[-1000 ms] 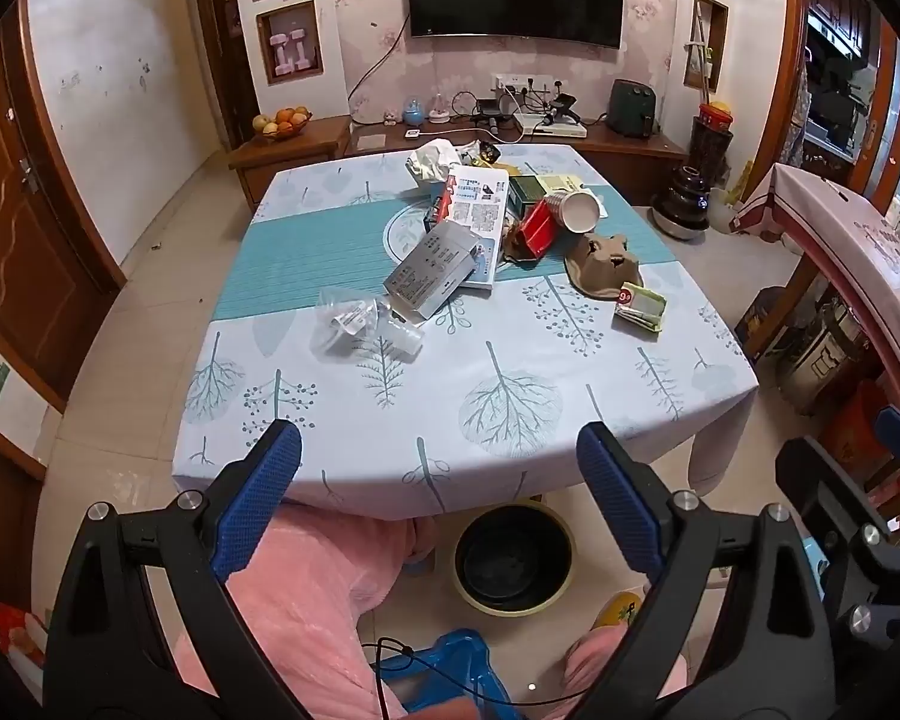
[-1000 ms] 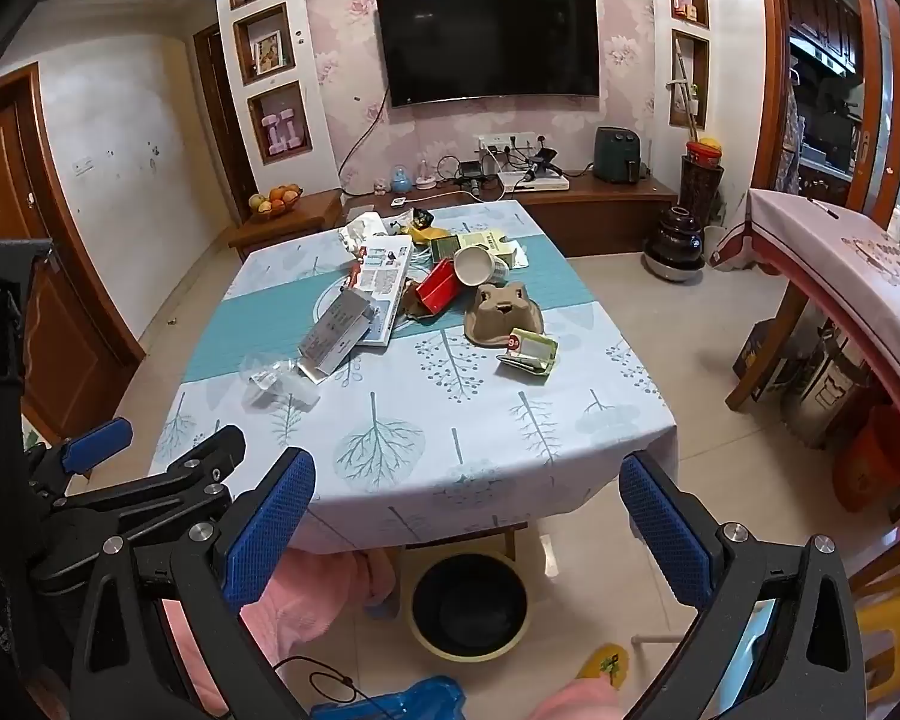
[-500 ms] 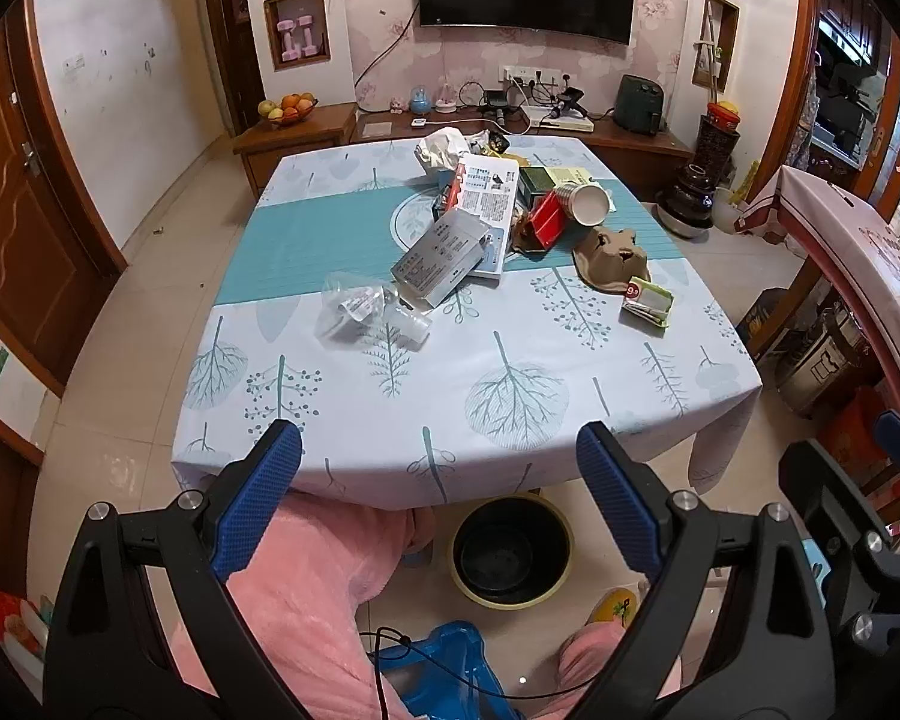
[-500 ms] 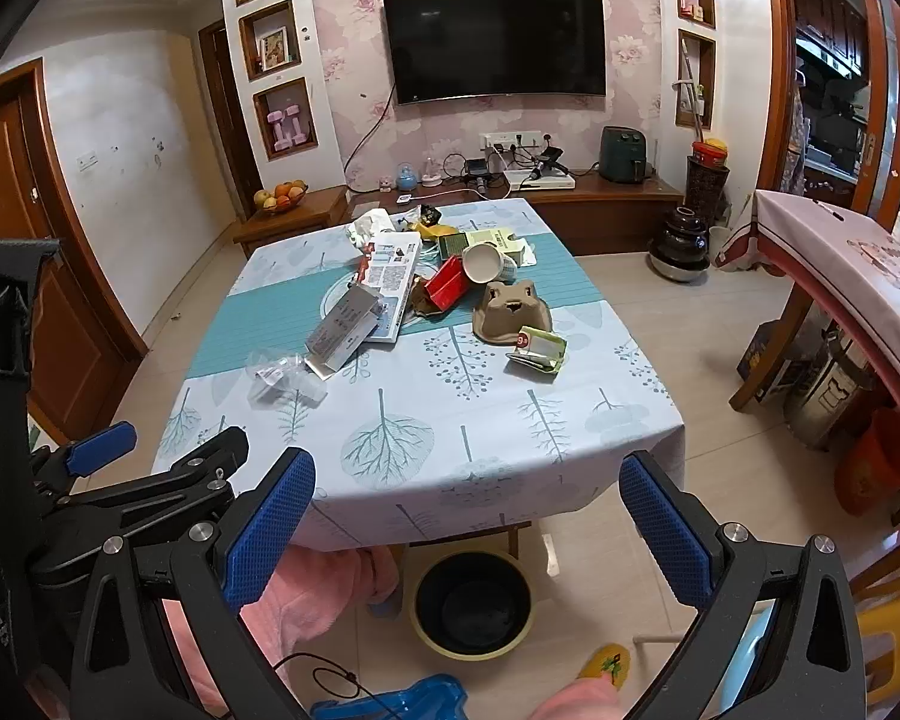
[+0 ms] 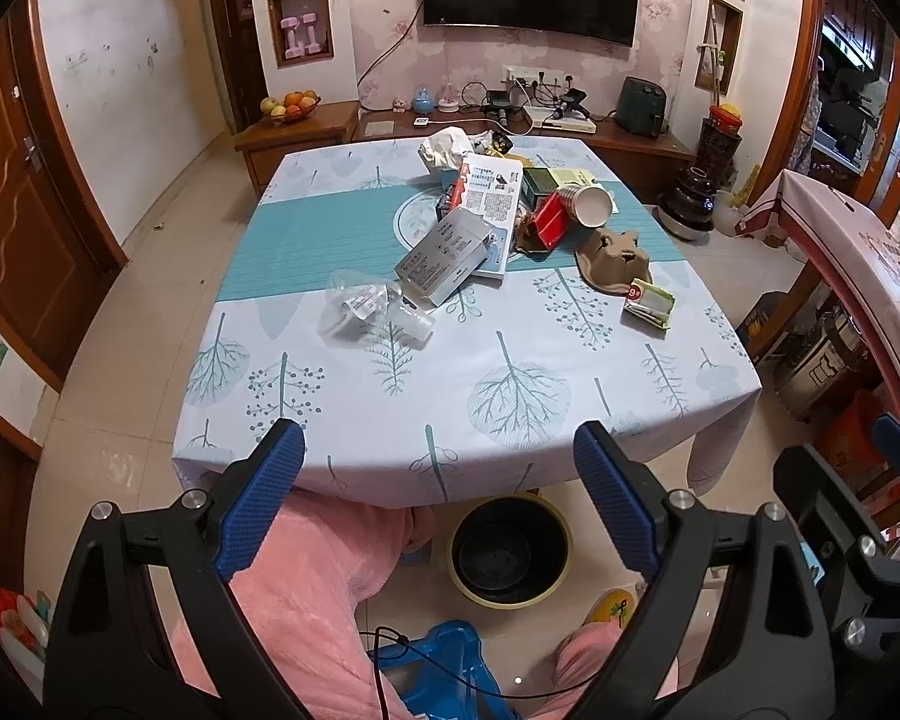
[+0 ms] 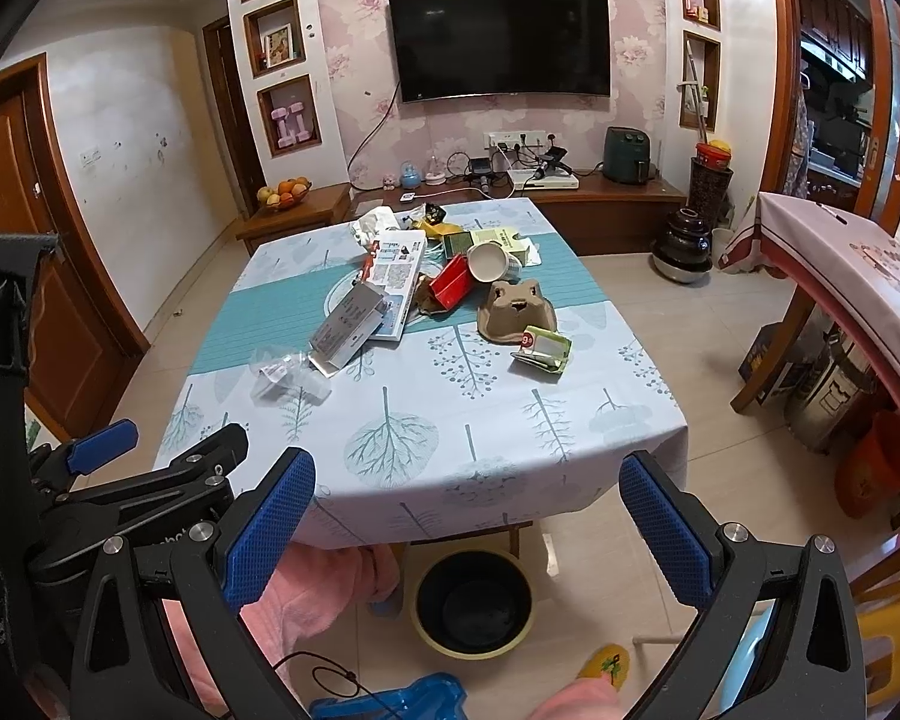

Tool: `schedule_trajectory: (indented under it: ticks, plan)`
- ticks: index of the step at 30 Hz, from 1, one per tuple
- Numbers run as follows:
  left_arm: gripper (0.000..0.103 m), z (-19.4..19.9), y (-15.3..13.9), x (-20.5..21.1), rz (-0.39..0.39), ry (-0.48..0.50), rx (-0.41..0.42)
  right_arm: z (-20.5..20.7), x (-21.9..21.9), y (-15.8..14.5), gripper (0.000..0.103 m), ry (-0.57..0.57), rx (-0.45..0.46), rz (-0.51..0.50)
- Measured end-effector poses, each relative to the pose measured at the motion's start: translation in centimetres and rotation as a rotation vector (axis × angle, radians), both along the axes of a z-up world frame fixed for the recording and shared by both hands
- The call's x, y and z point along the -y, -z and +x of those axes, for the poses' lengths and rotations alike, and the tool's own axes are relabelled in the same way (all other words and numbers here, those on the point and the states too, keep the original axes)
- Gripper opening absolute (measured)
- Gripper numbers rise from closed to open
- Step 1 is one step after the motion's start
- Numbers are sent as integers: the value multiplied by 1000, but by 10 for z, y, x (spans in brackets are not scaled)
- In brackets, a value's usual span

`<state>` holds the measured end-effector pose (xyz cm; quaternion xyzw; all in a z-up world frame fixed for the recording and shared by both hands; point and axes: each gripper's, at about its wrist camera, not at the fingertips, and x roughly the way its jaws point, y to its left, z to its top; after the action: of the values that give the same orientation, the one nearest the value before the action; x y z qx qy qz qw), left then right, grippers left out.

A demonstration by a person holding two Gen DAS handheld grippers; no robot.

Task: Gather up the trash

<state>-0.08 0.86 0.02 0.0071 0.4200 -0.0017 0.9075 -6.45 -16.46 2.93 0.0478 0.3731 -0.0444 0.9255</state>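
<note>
Nothing collected yet – left gripper [image 5: 438, 468] and right gripper [image 6: 468, 498] both gape wide and empty short of the table [image 5: 510, 420], trash [image 5: 480, 228] piled mid-cloth, bin [image 6: 474, 600] on the floor beneath

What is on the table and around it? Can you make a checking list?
Surface: table under a tree-print cloth with a teal band; near half bare.
Job's things: paper cup, grey box, clear plastic wrap, brown pulp tray, green packet, tissue.
Bin: black bin on the floor by the near edge.
Clutter: nothing seen beyond the trash.
Grippers: left gripper and right gripper open, holding nothing.
Cables: thin black cable near the knees.
Surroundings: TV, fruit bowl.
</note>
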Motion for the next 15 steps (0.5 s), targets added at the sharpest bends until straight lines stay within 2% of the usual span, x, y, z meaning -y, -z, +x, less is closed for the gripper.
schedule_trajectory:
  ticks: [15]
  plan:
    - [89, 0, 1, -6, 33, -14, -14, -2, -11, -3, 103, -1, -1, 0]
